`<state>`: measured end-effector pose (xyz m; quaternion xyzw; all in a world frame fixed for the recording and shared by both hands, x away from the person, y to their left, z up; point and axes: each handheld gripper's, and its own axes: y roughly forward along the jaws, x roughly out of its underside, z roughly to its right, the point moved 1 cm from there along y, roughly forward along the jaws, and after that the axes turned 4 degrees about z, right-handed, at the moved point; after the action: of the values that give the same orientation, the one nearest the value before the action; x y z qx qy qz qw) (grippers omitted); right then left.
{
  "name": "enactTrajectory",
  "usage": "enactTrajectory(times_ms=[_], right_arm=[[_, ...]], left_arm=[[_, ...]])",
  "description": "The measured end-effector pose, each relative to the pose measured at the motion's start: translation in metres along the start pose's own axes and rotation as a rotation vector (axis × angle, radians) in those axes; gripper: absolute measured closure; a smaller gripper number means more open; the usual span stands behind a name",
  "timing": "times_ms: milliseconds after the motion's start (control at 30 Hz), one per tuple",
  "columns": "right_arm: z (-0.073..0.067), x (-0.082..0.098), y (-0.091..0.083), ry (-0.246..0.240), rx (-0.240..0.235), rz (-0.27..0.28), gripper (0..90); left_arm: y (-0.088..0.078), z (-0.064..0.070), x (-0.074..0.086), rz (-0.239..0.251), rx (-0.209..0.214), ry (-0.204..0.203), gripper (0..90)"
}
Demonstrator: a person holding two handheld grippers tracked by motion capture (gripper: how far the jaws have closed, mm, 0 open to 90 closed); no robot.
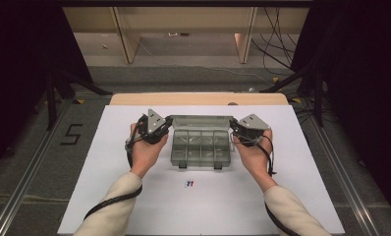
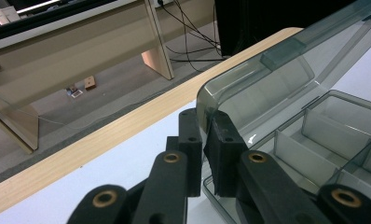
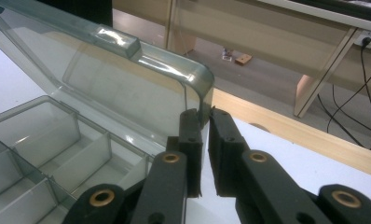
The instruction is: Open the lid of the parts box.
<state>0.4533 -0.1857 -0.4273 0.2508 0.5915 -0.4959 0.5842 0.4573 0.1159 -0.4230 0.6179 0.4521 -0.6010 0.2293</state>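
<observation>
Pinching the lid (image 1: 201, 122) of the box (image 1: 201, 147) from both sides, you have each gripper clenched on one of its end edges. Your left gripper (image 1: 168, 123) grips the lid's left edge; in the left gripper view its black, blocky pads (image 2: 221, 154) close on the thin smoky plastic just below a rounded corner. Your right gripper (image 1: 233, 125) does the same on the right edge, and in the right gripper view its pads (image 3: 192, 149) squeeze the lid's rim where it drops from the curved corner.

That lid is translucent grey plastic, glossy, with soft rounded corners and a raised rectangular latch tab (image 3: 118, 39) along its far edge. It stands open, tilted up and back from the tray.

Beneath it, the box is a shallow rectangle of the same tinted plastic, split by thin upright dividers (image 3: 76, 149) into square and oblong cells. Two small dark clasps (image 1: 182, 167) stick out from its near edge.

It sits on the matte white sheet (image 1: 110, 172) that covers the tabletop, midway between left and right edges and nearer the far edge, where a strip of pale wood grain (image 1: 198, 99) shows. A few tiny coloured bits (image 1: 189, 184), red and blue among them, lie on the sheet just before the box, towards the near edge.
</observation>
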Motion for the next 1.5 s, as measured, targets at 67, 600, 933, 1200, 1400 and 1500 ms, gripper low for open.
enactTrajectory(times_ms=[67,600,933,1200,1400,1500], right_arm=[[0.000,0.000,0.000,0.001,-0.003,-0.006,84.7],[0.003,-0.002,0.005,0.014,0.013,0.009,85.0],[0.004,-0.003,0.008,0.035,-0.003,-0.004,85.2],[0.005,-0.004,0.011,0.042,0.005,0.000,85.1],[0.007,-0.005,0.013,0.042,0.009,0.002,85.1],[0.007,-0.005,0.015,0.049,0.001,0.000,85.1]], left_arm=[[0.000,-0.001,0.000,0.000,-0.002,-0.002,84.2],[0.004,-0.003,-0.002,-0.001,-0.018,-0.047,84.5],[0.009,-0.006,-0.003,0.000,-0.019,-0.064,84.6],[0.012,-0.008,-0.004,-0.002,-0.024,-0.066,84.4],[0.015,-0.009,-0.005,-0.006,-0.018,-0.074,84.2],[0.017,-0.009,-0.006,-0.006,-0.020,-0.077,84.2]])
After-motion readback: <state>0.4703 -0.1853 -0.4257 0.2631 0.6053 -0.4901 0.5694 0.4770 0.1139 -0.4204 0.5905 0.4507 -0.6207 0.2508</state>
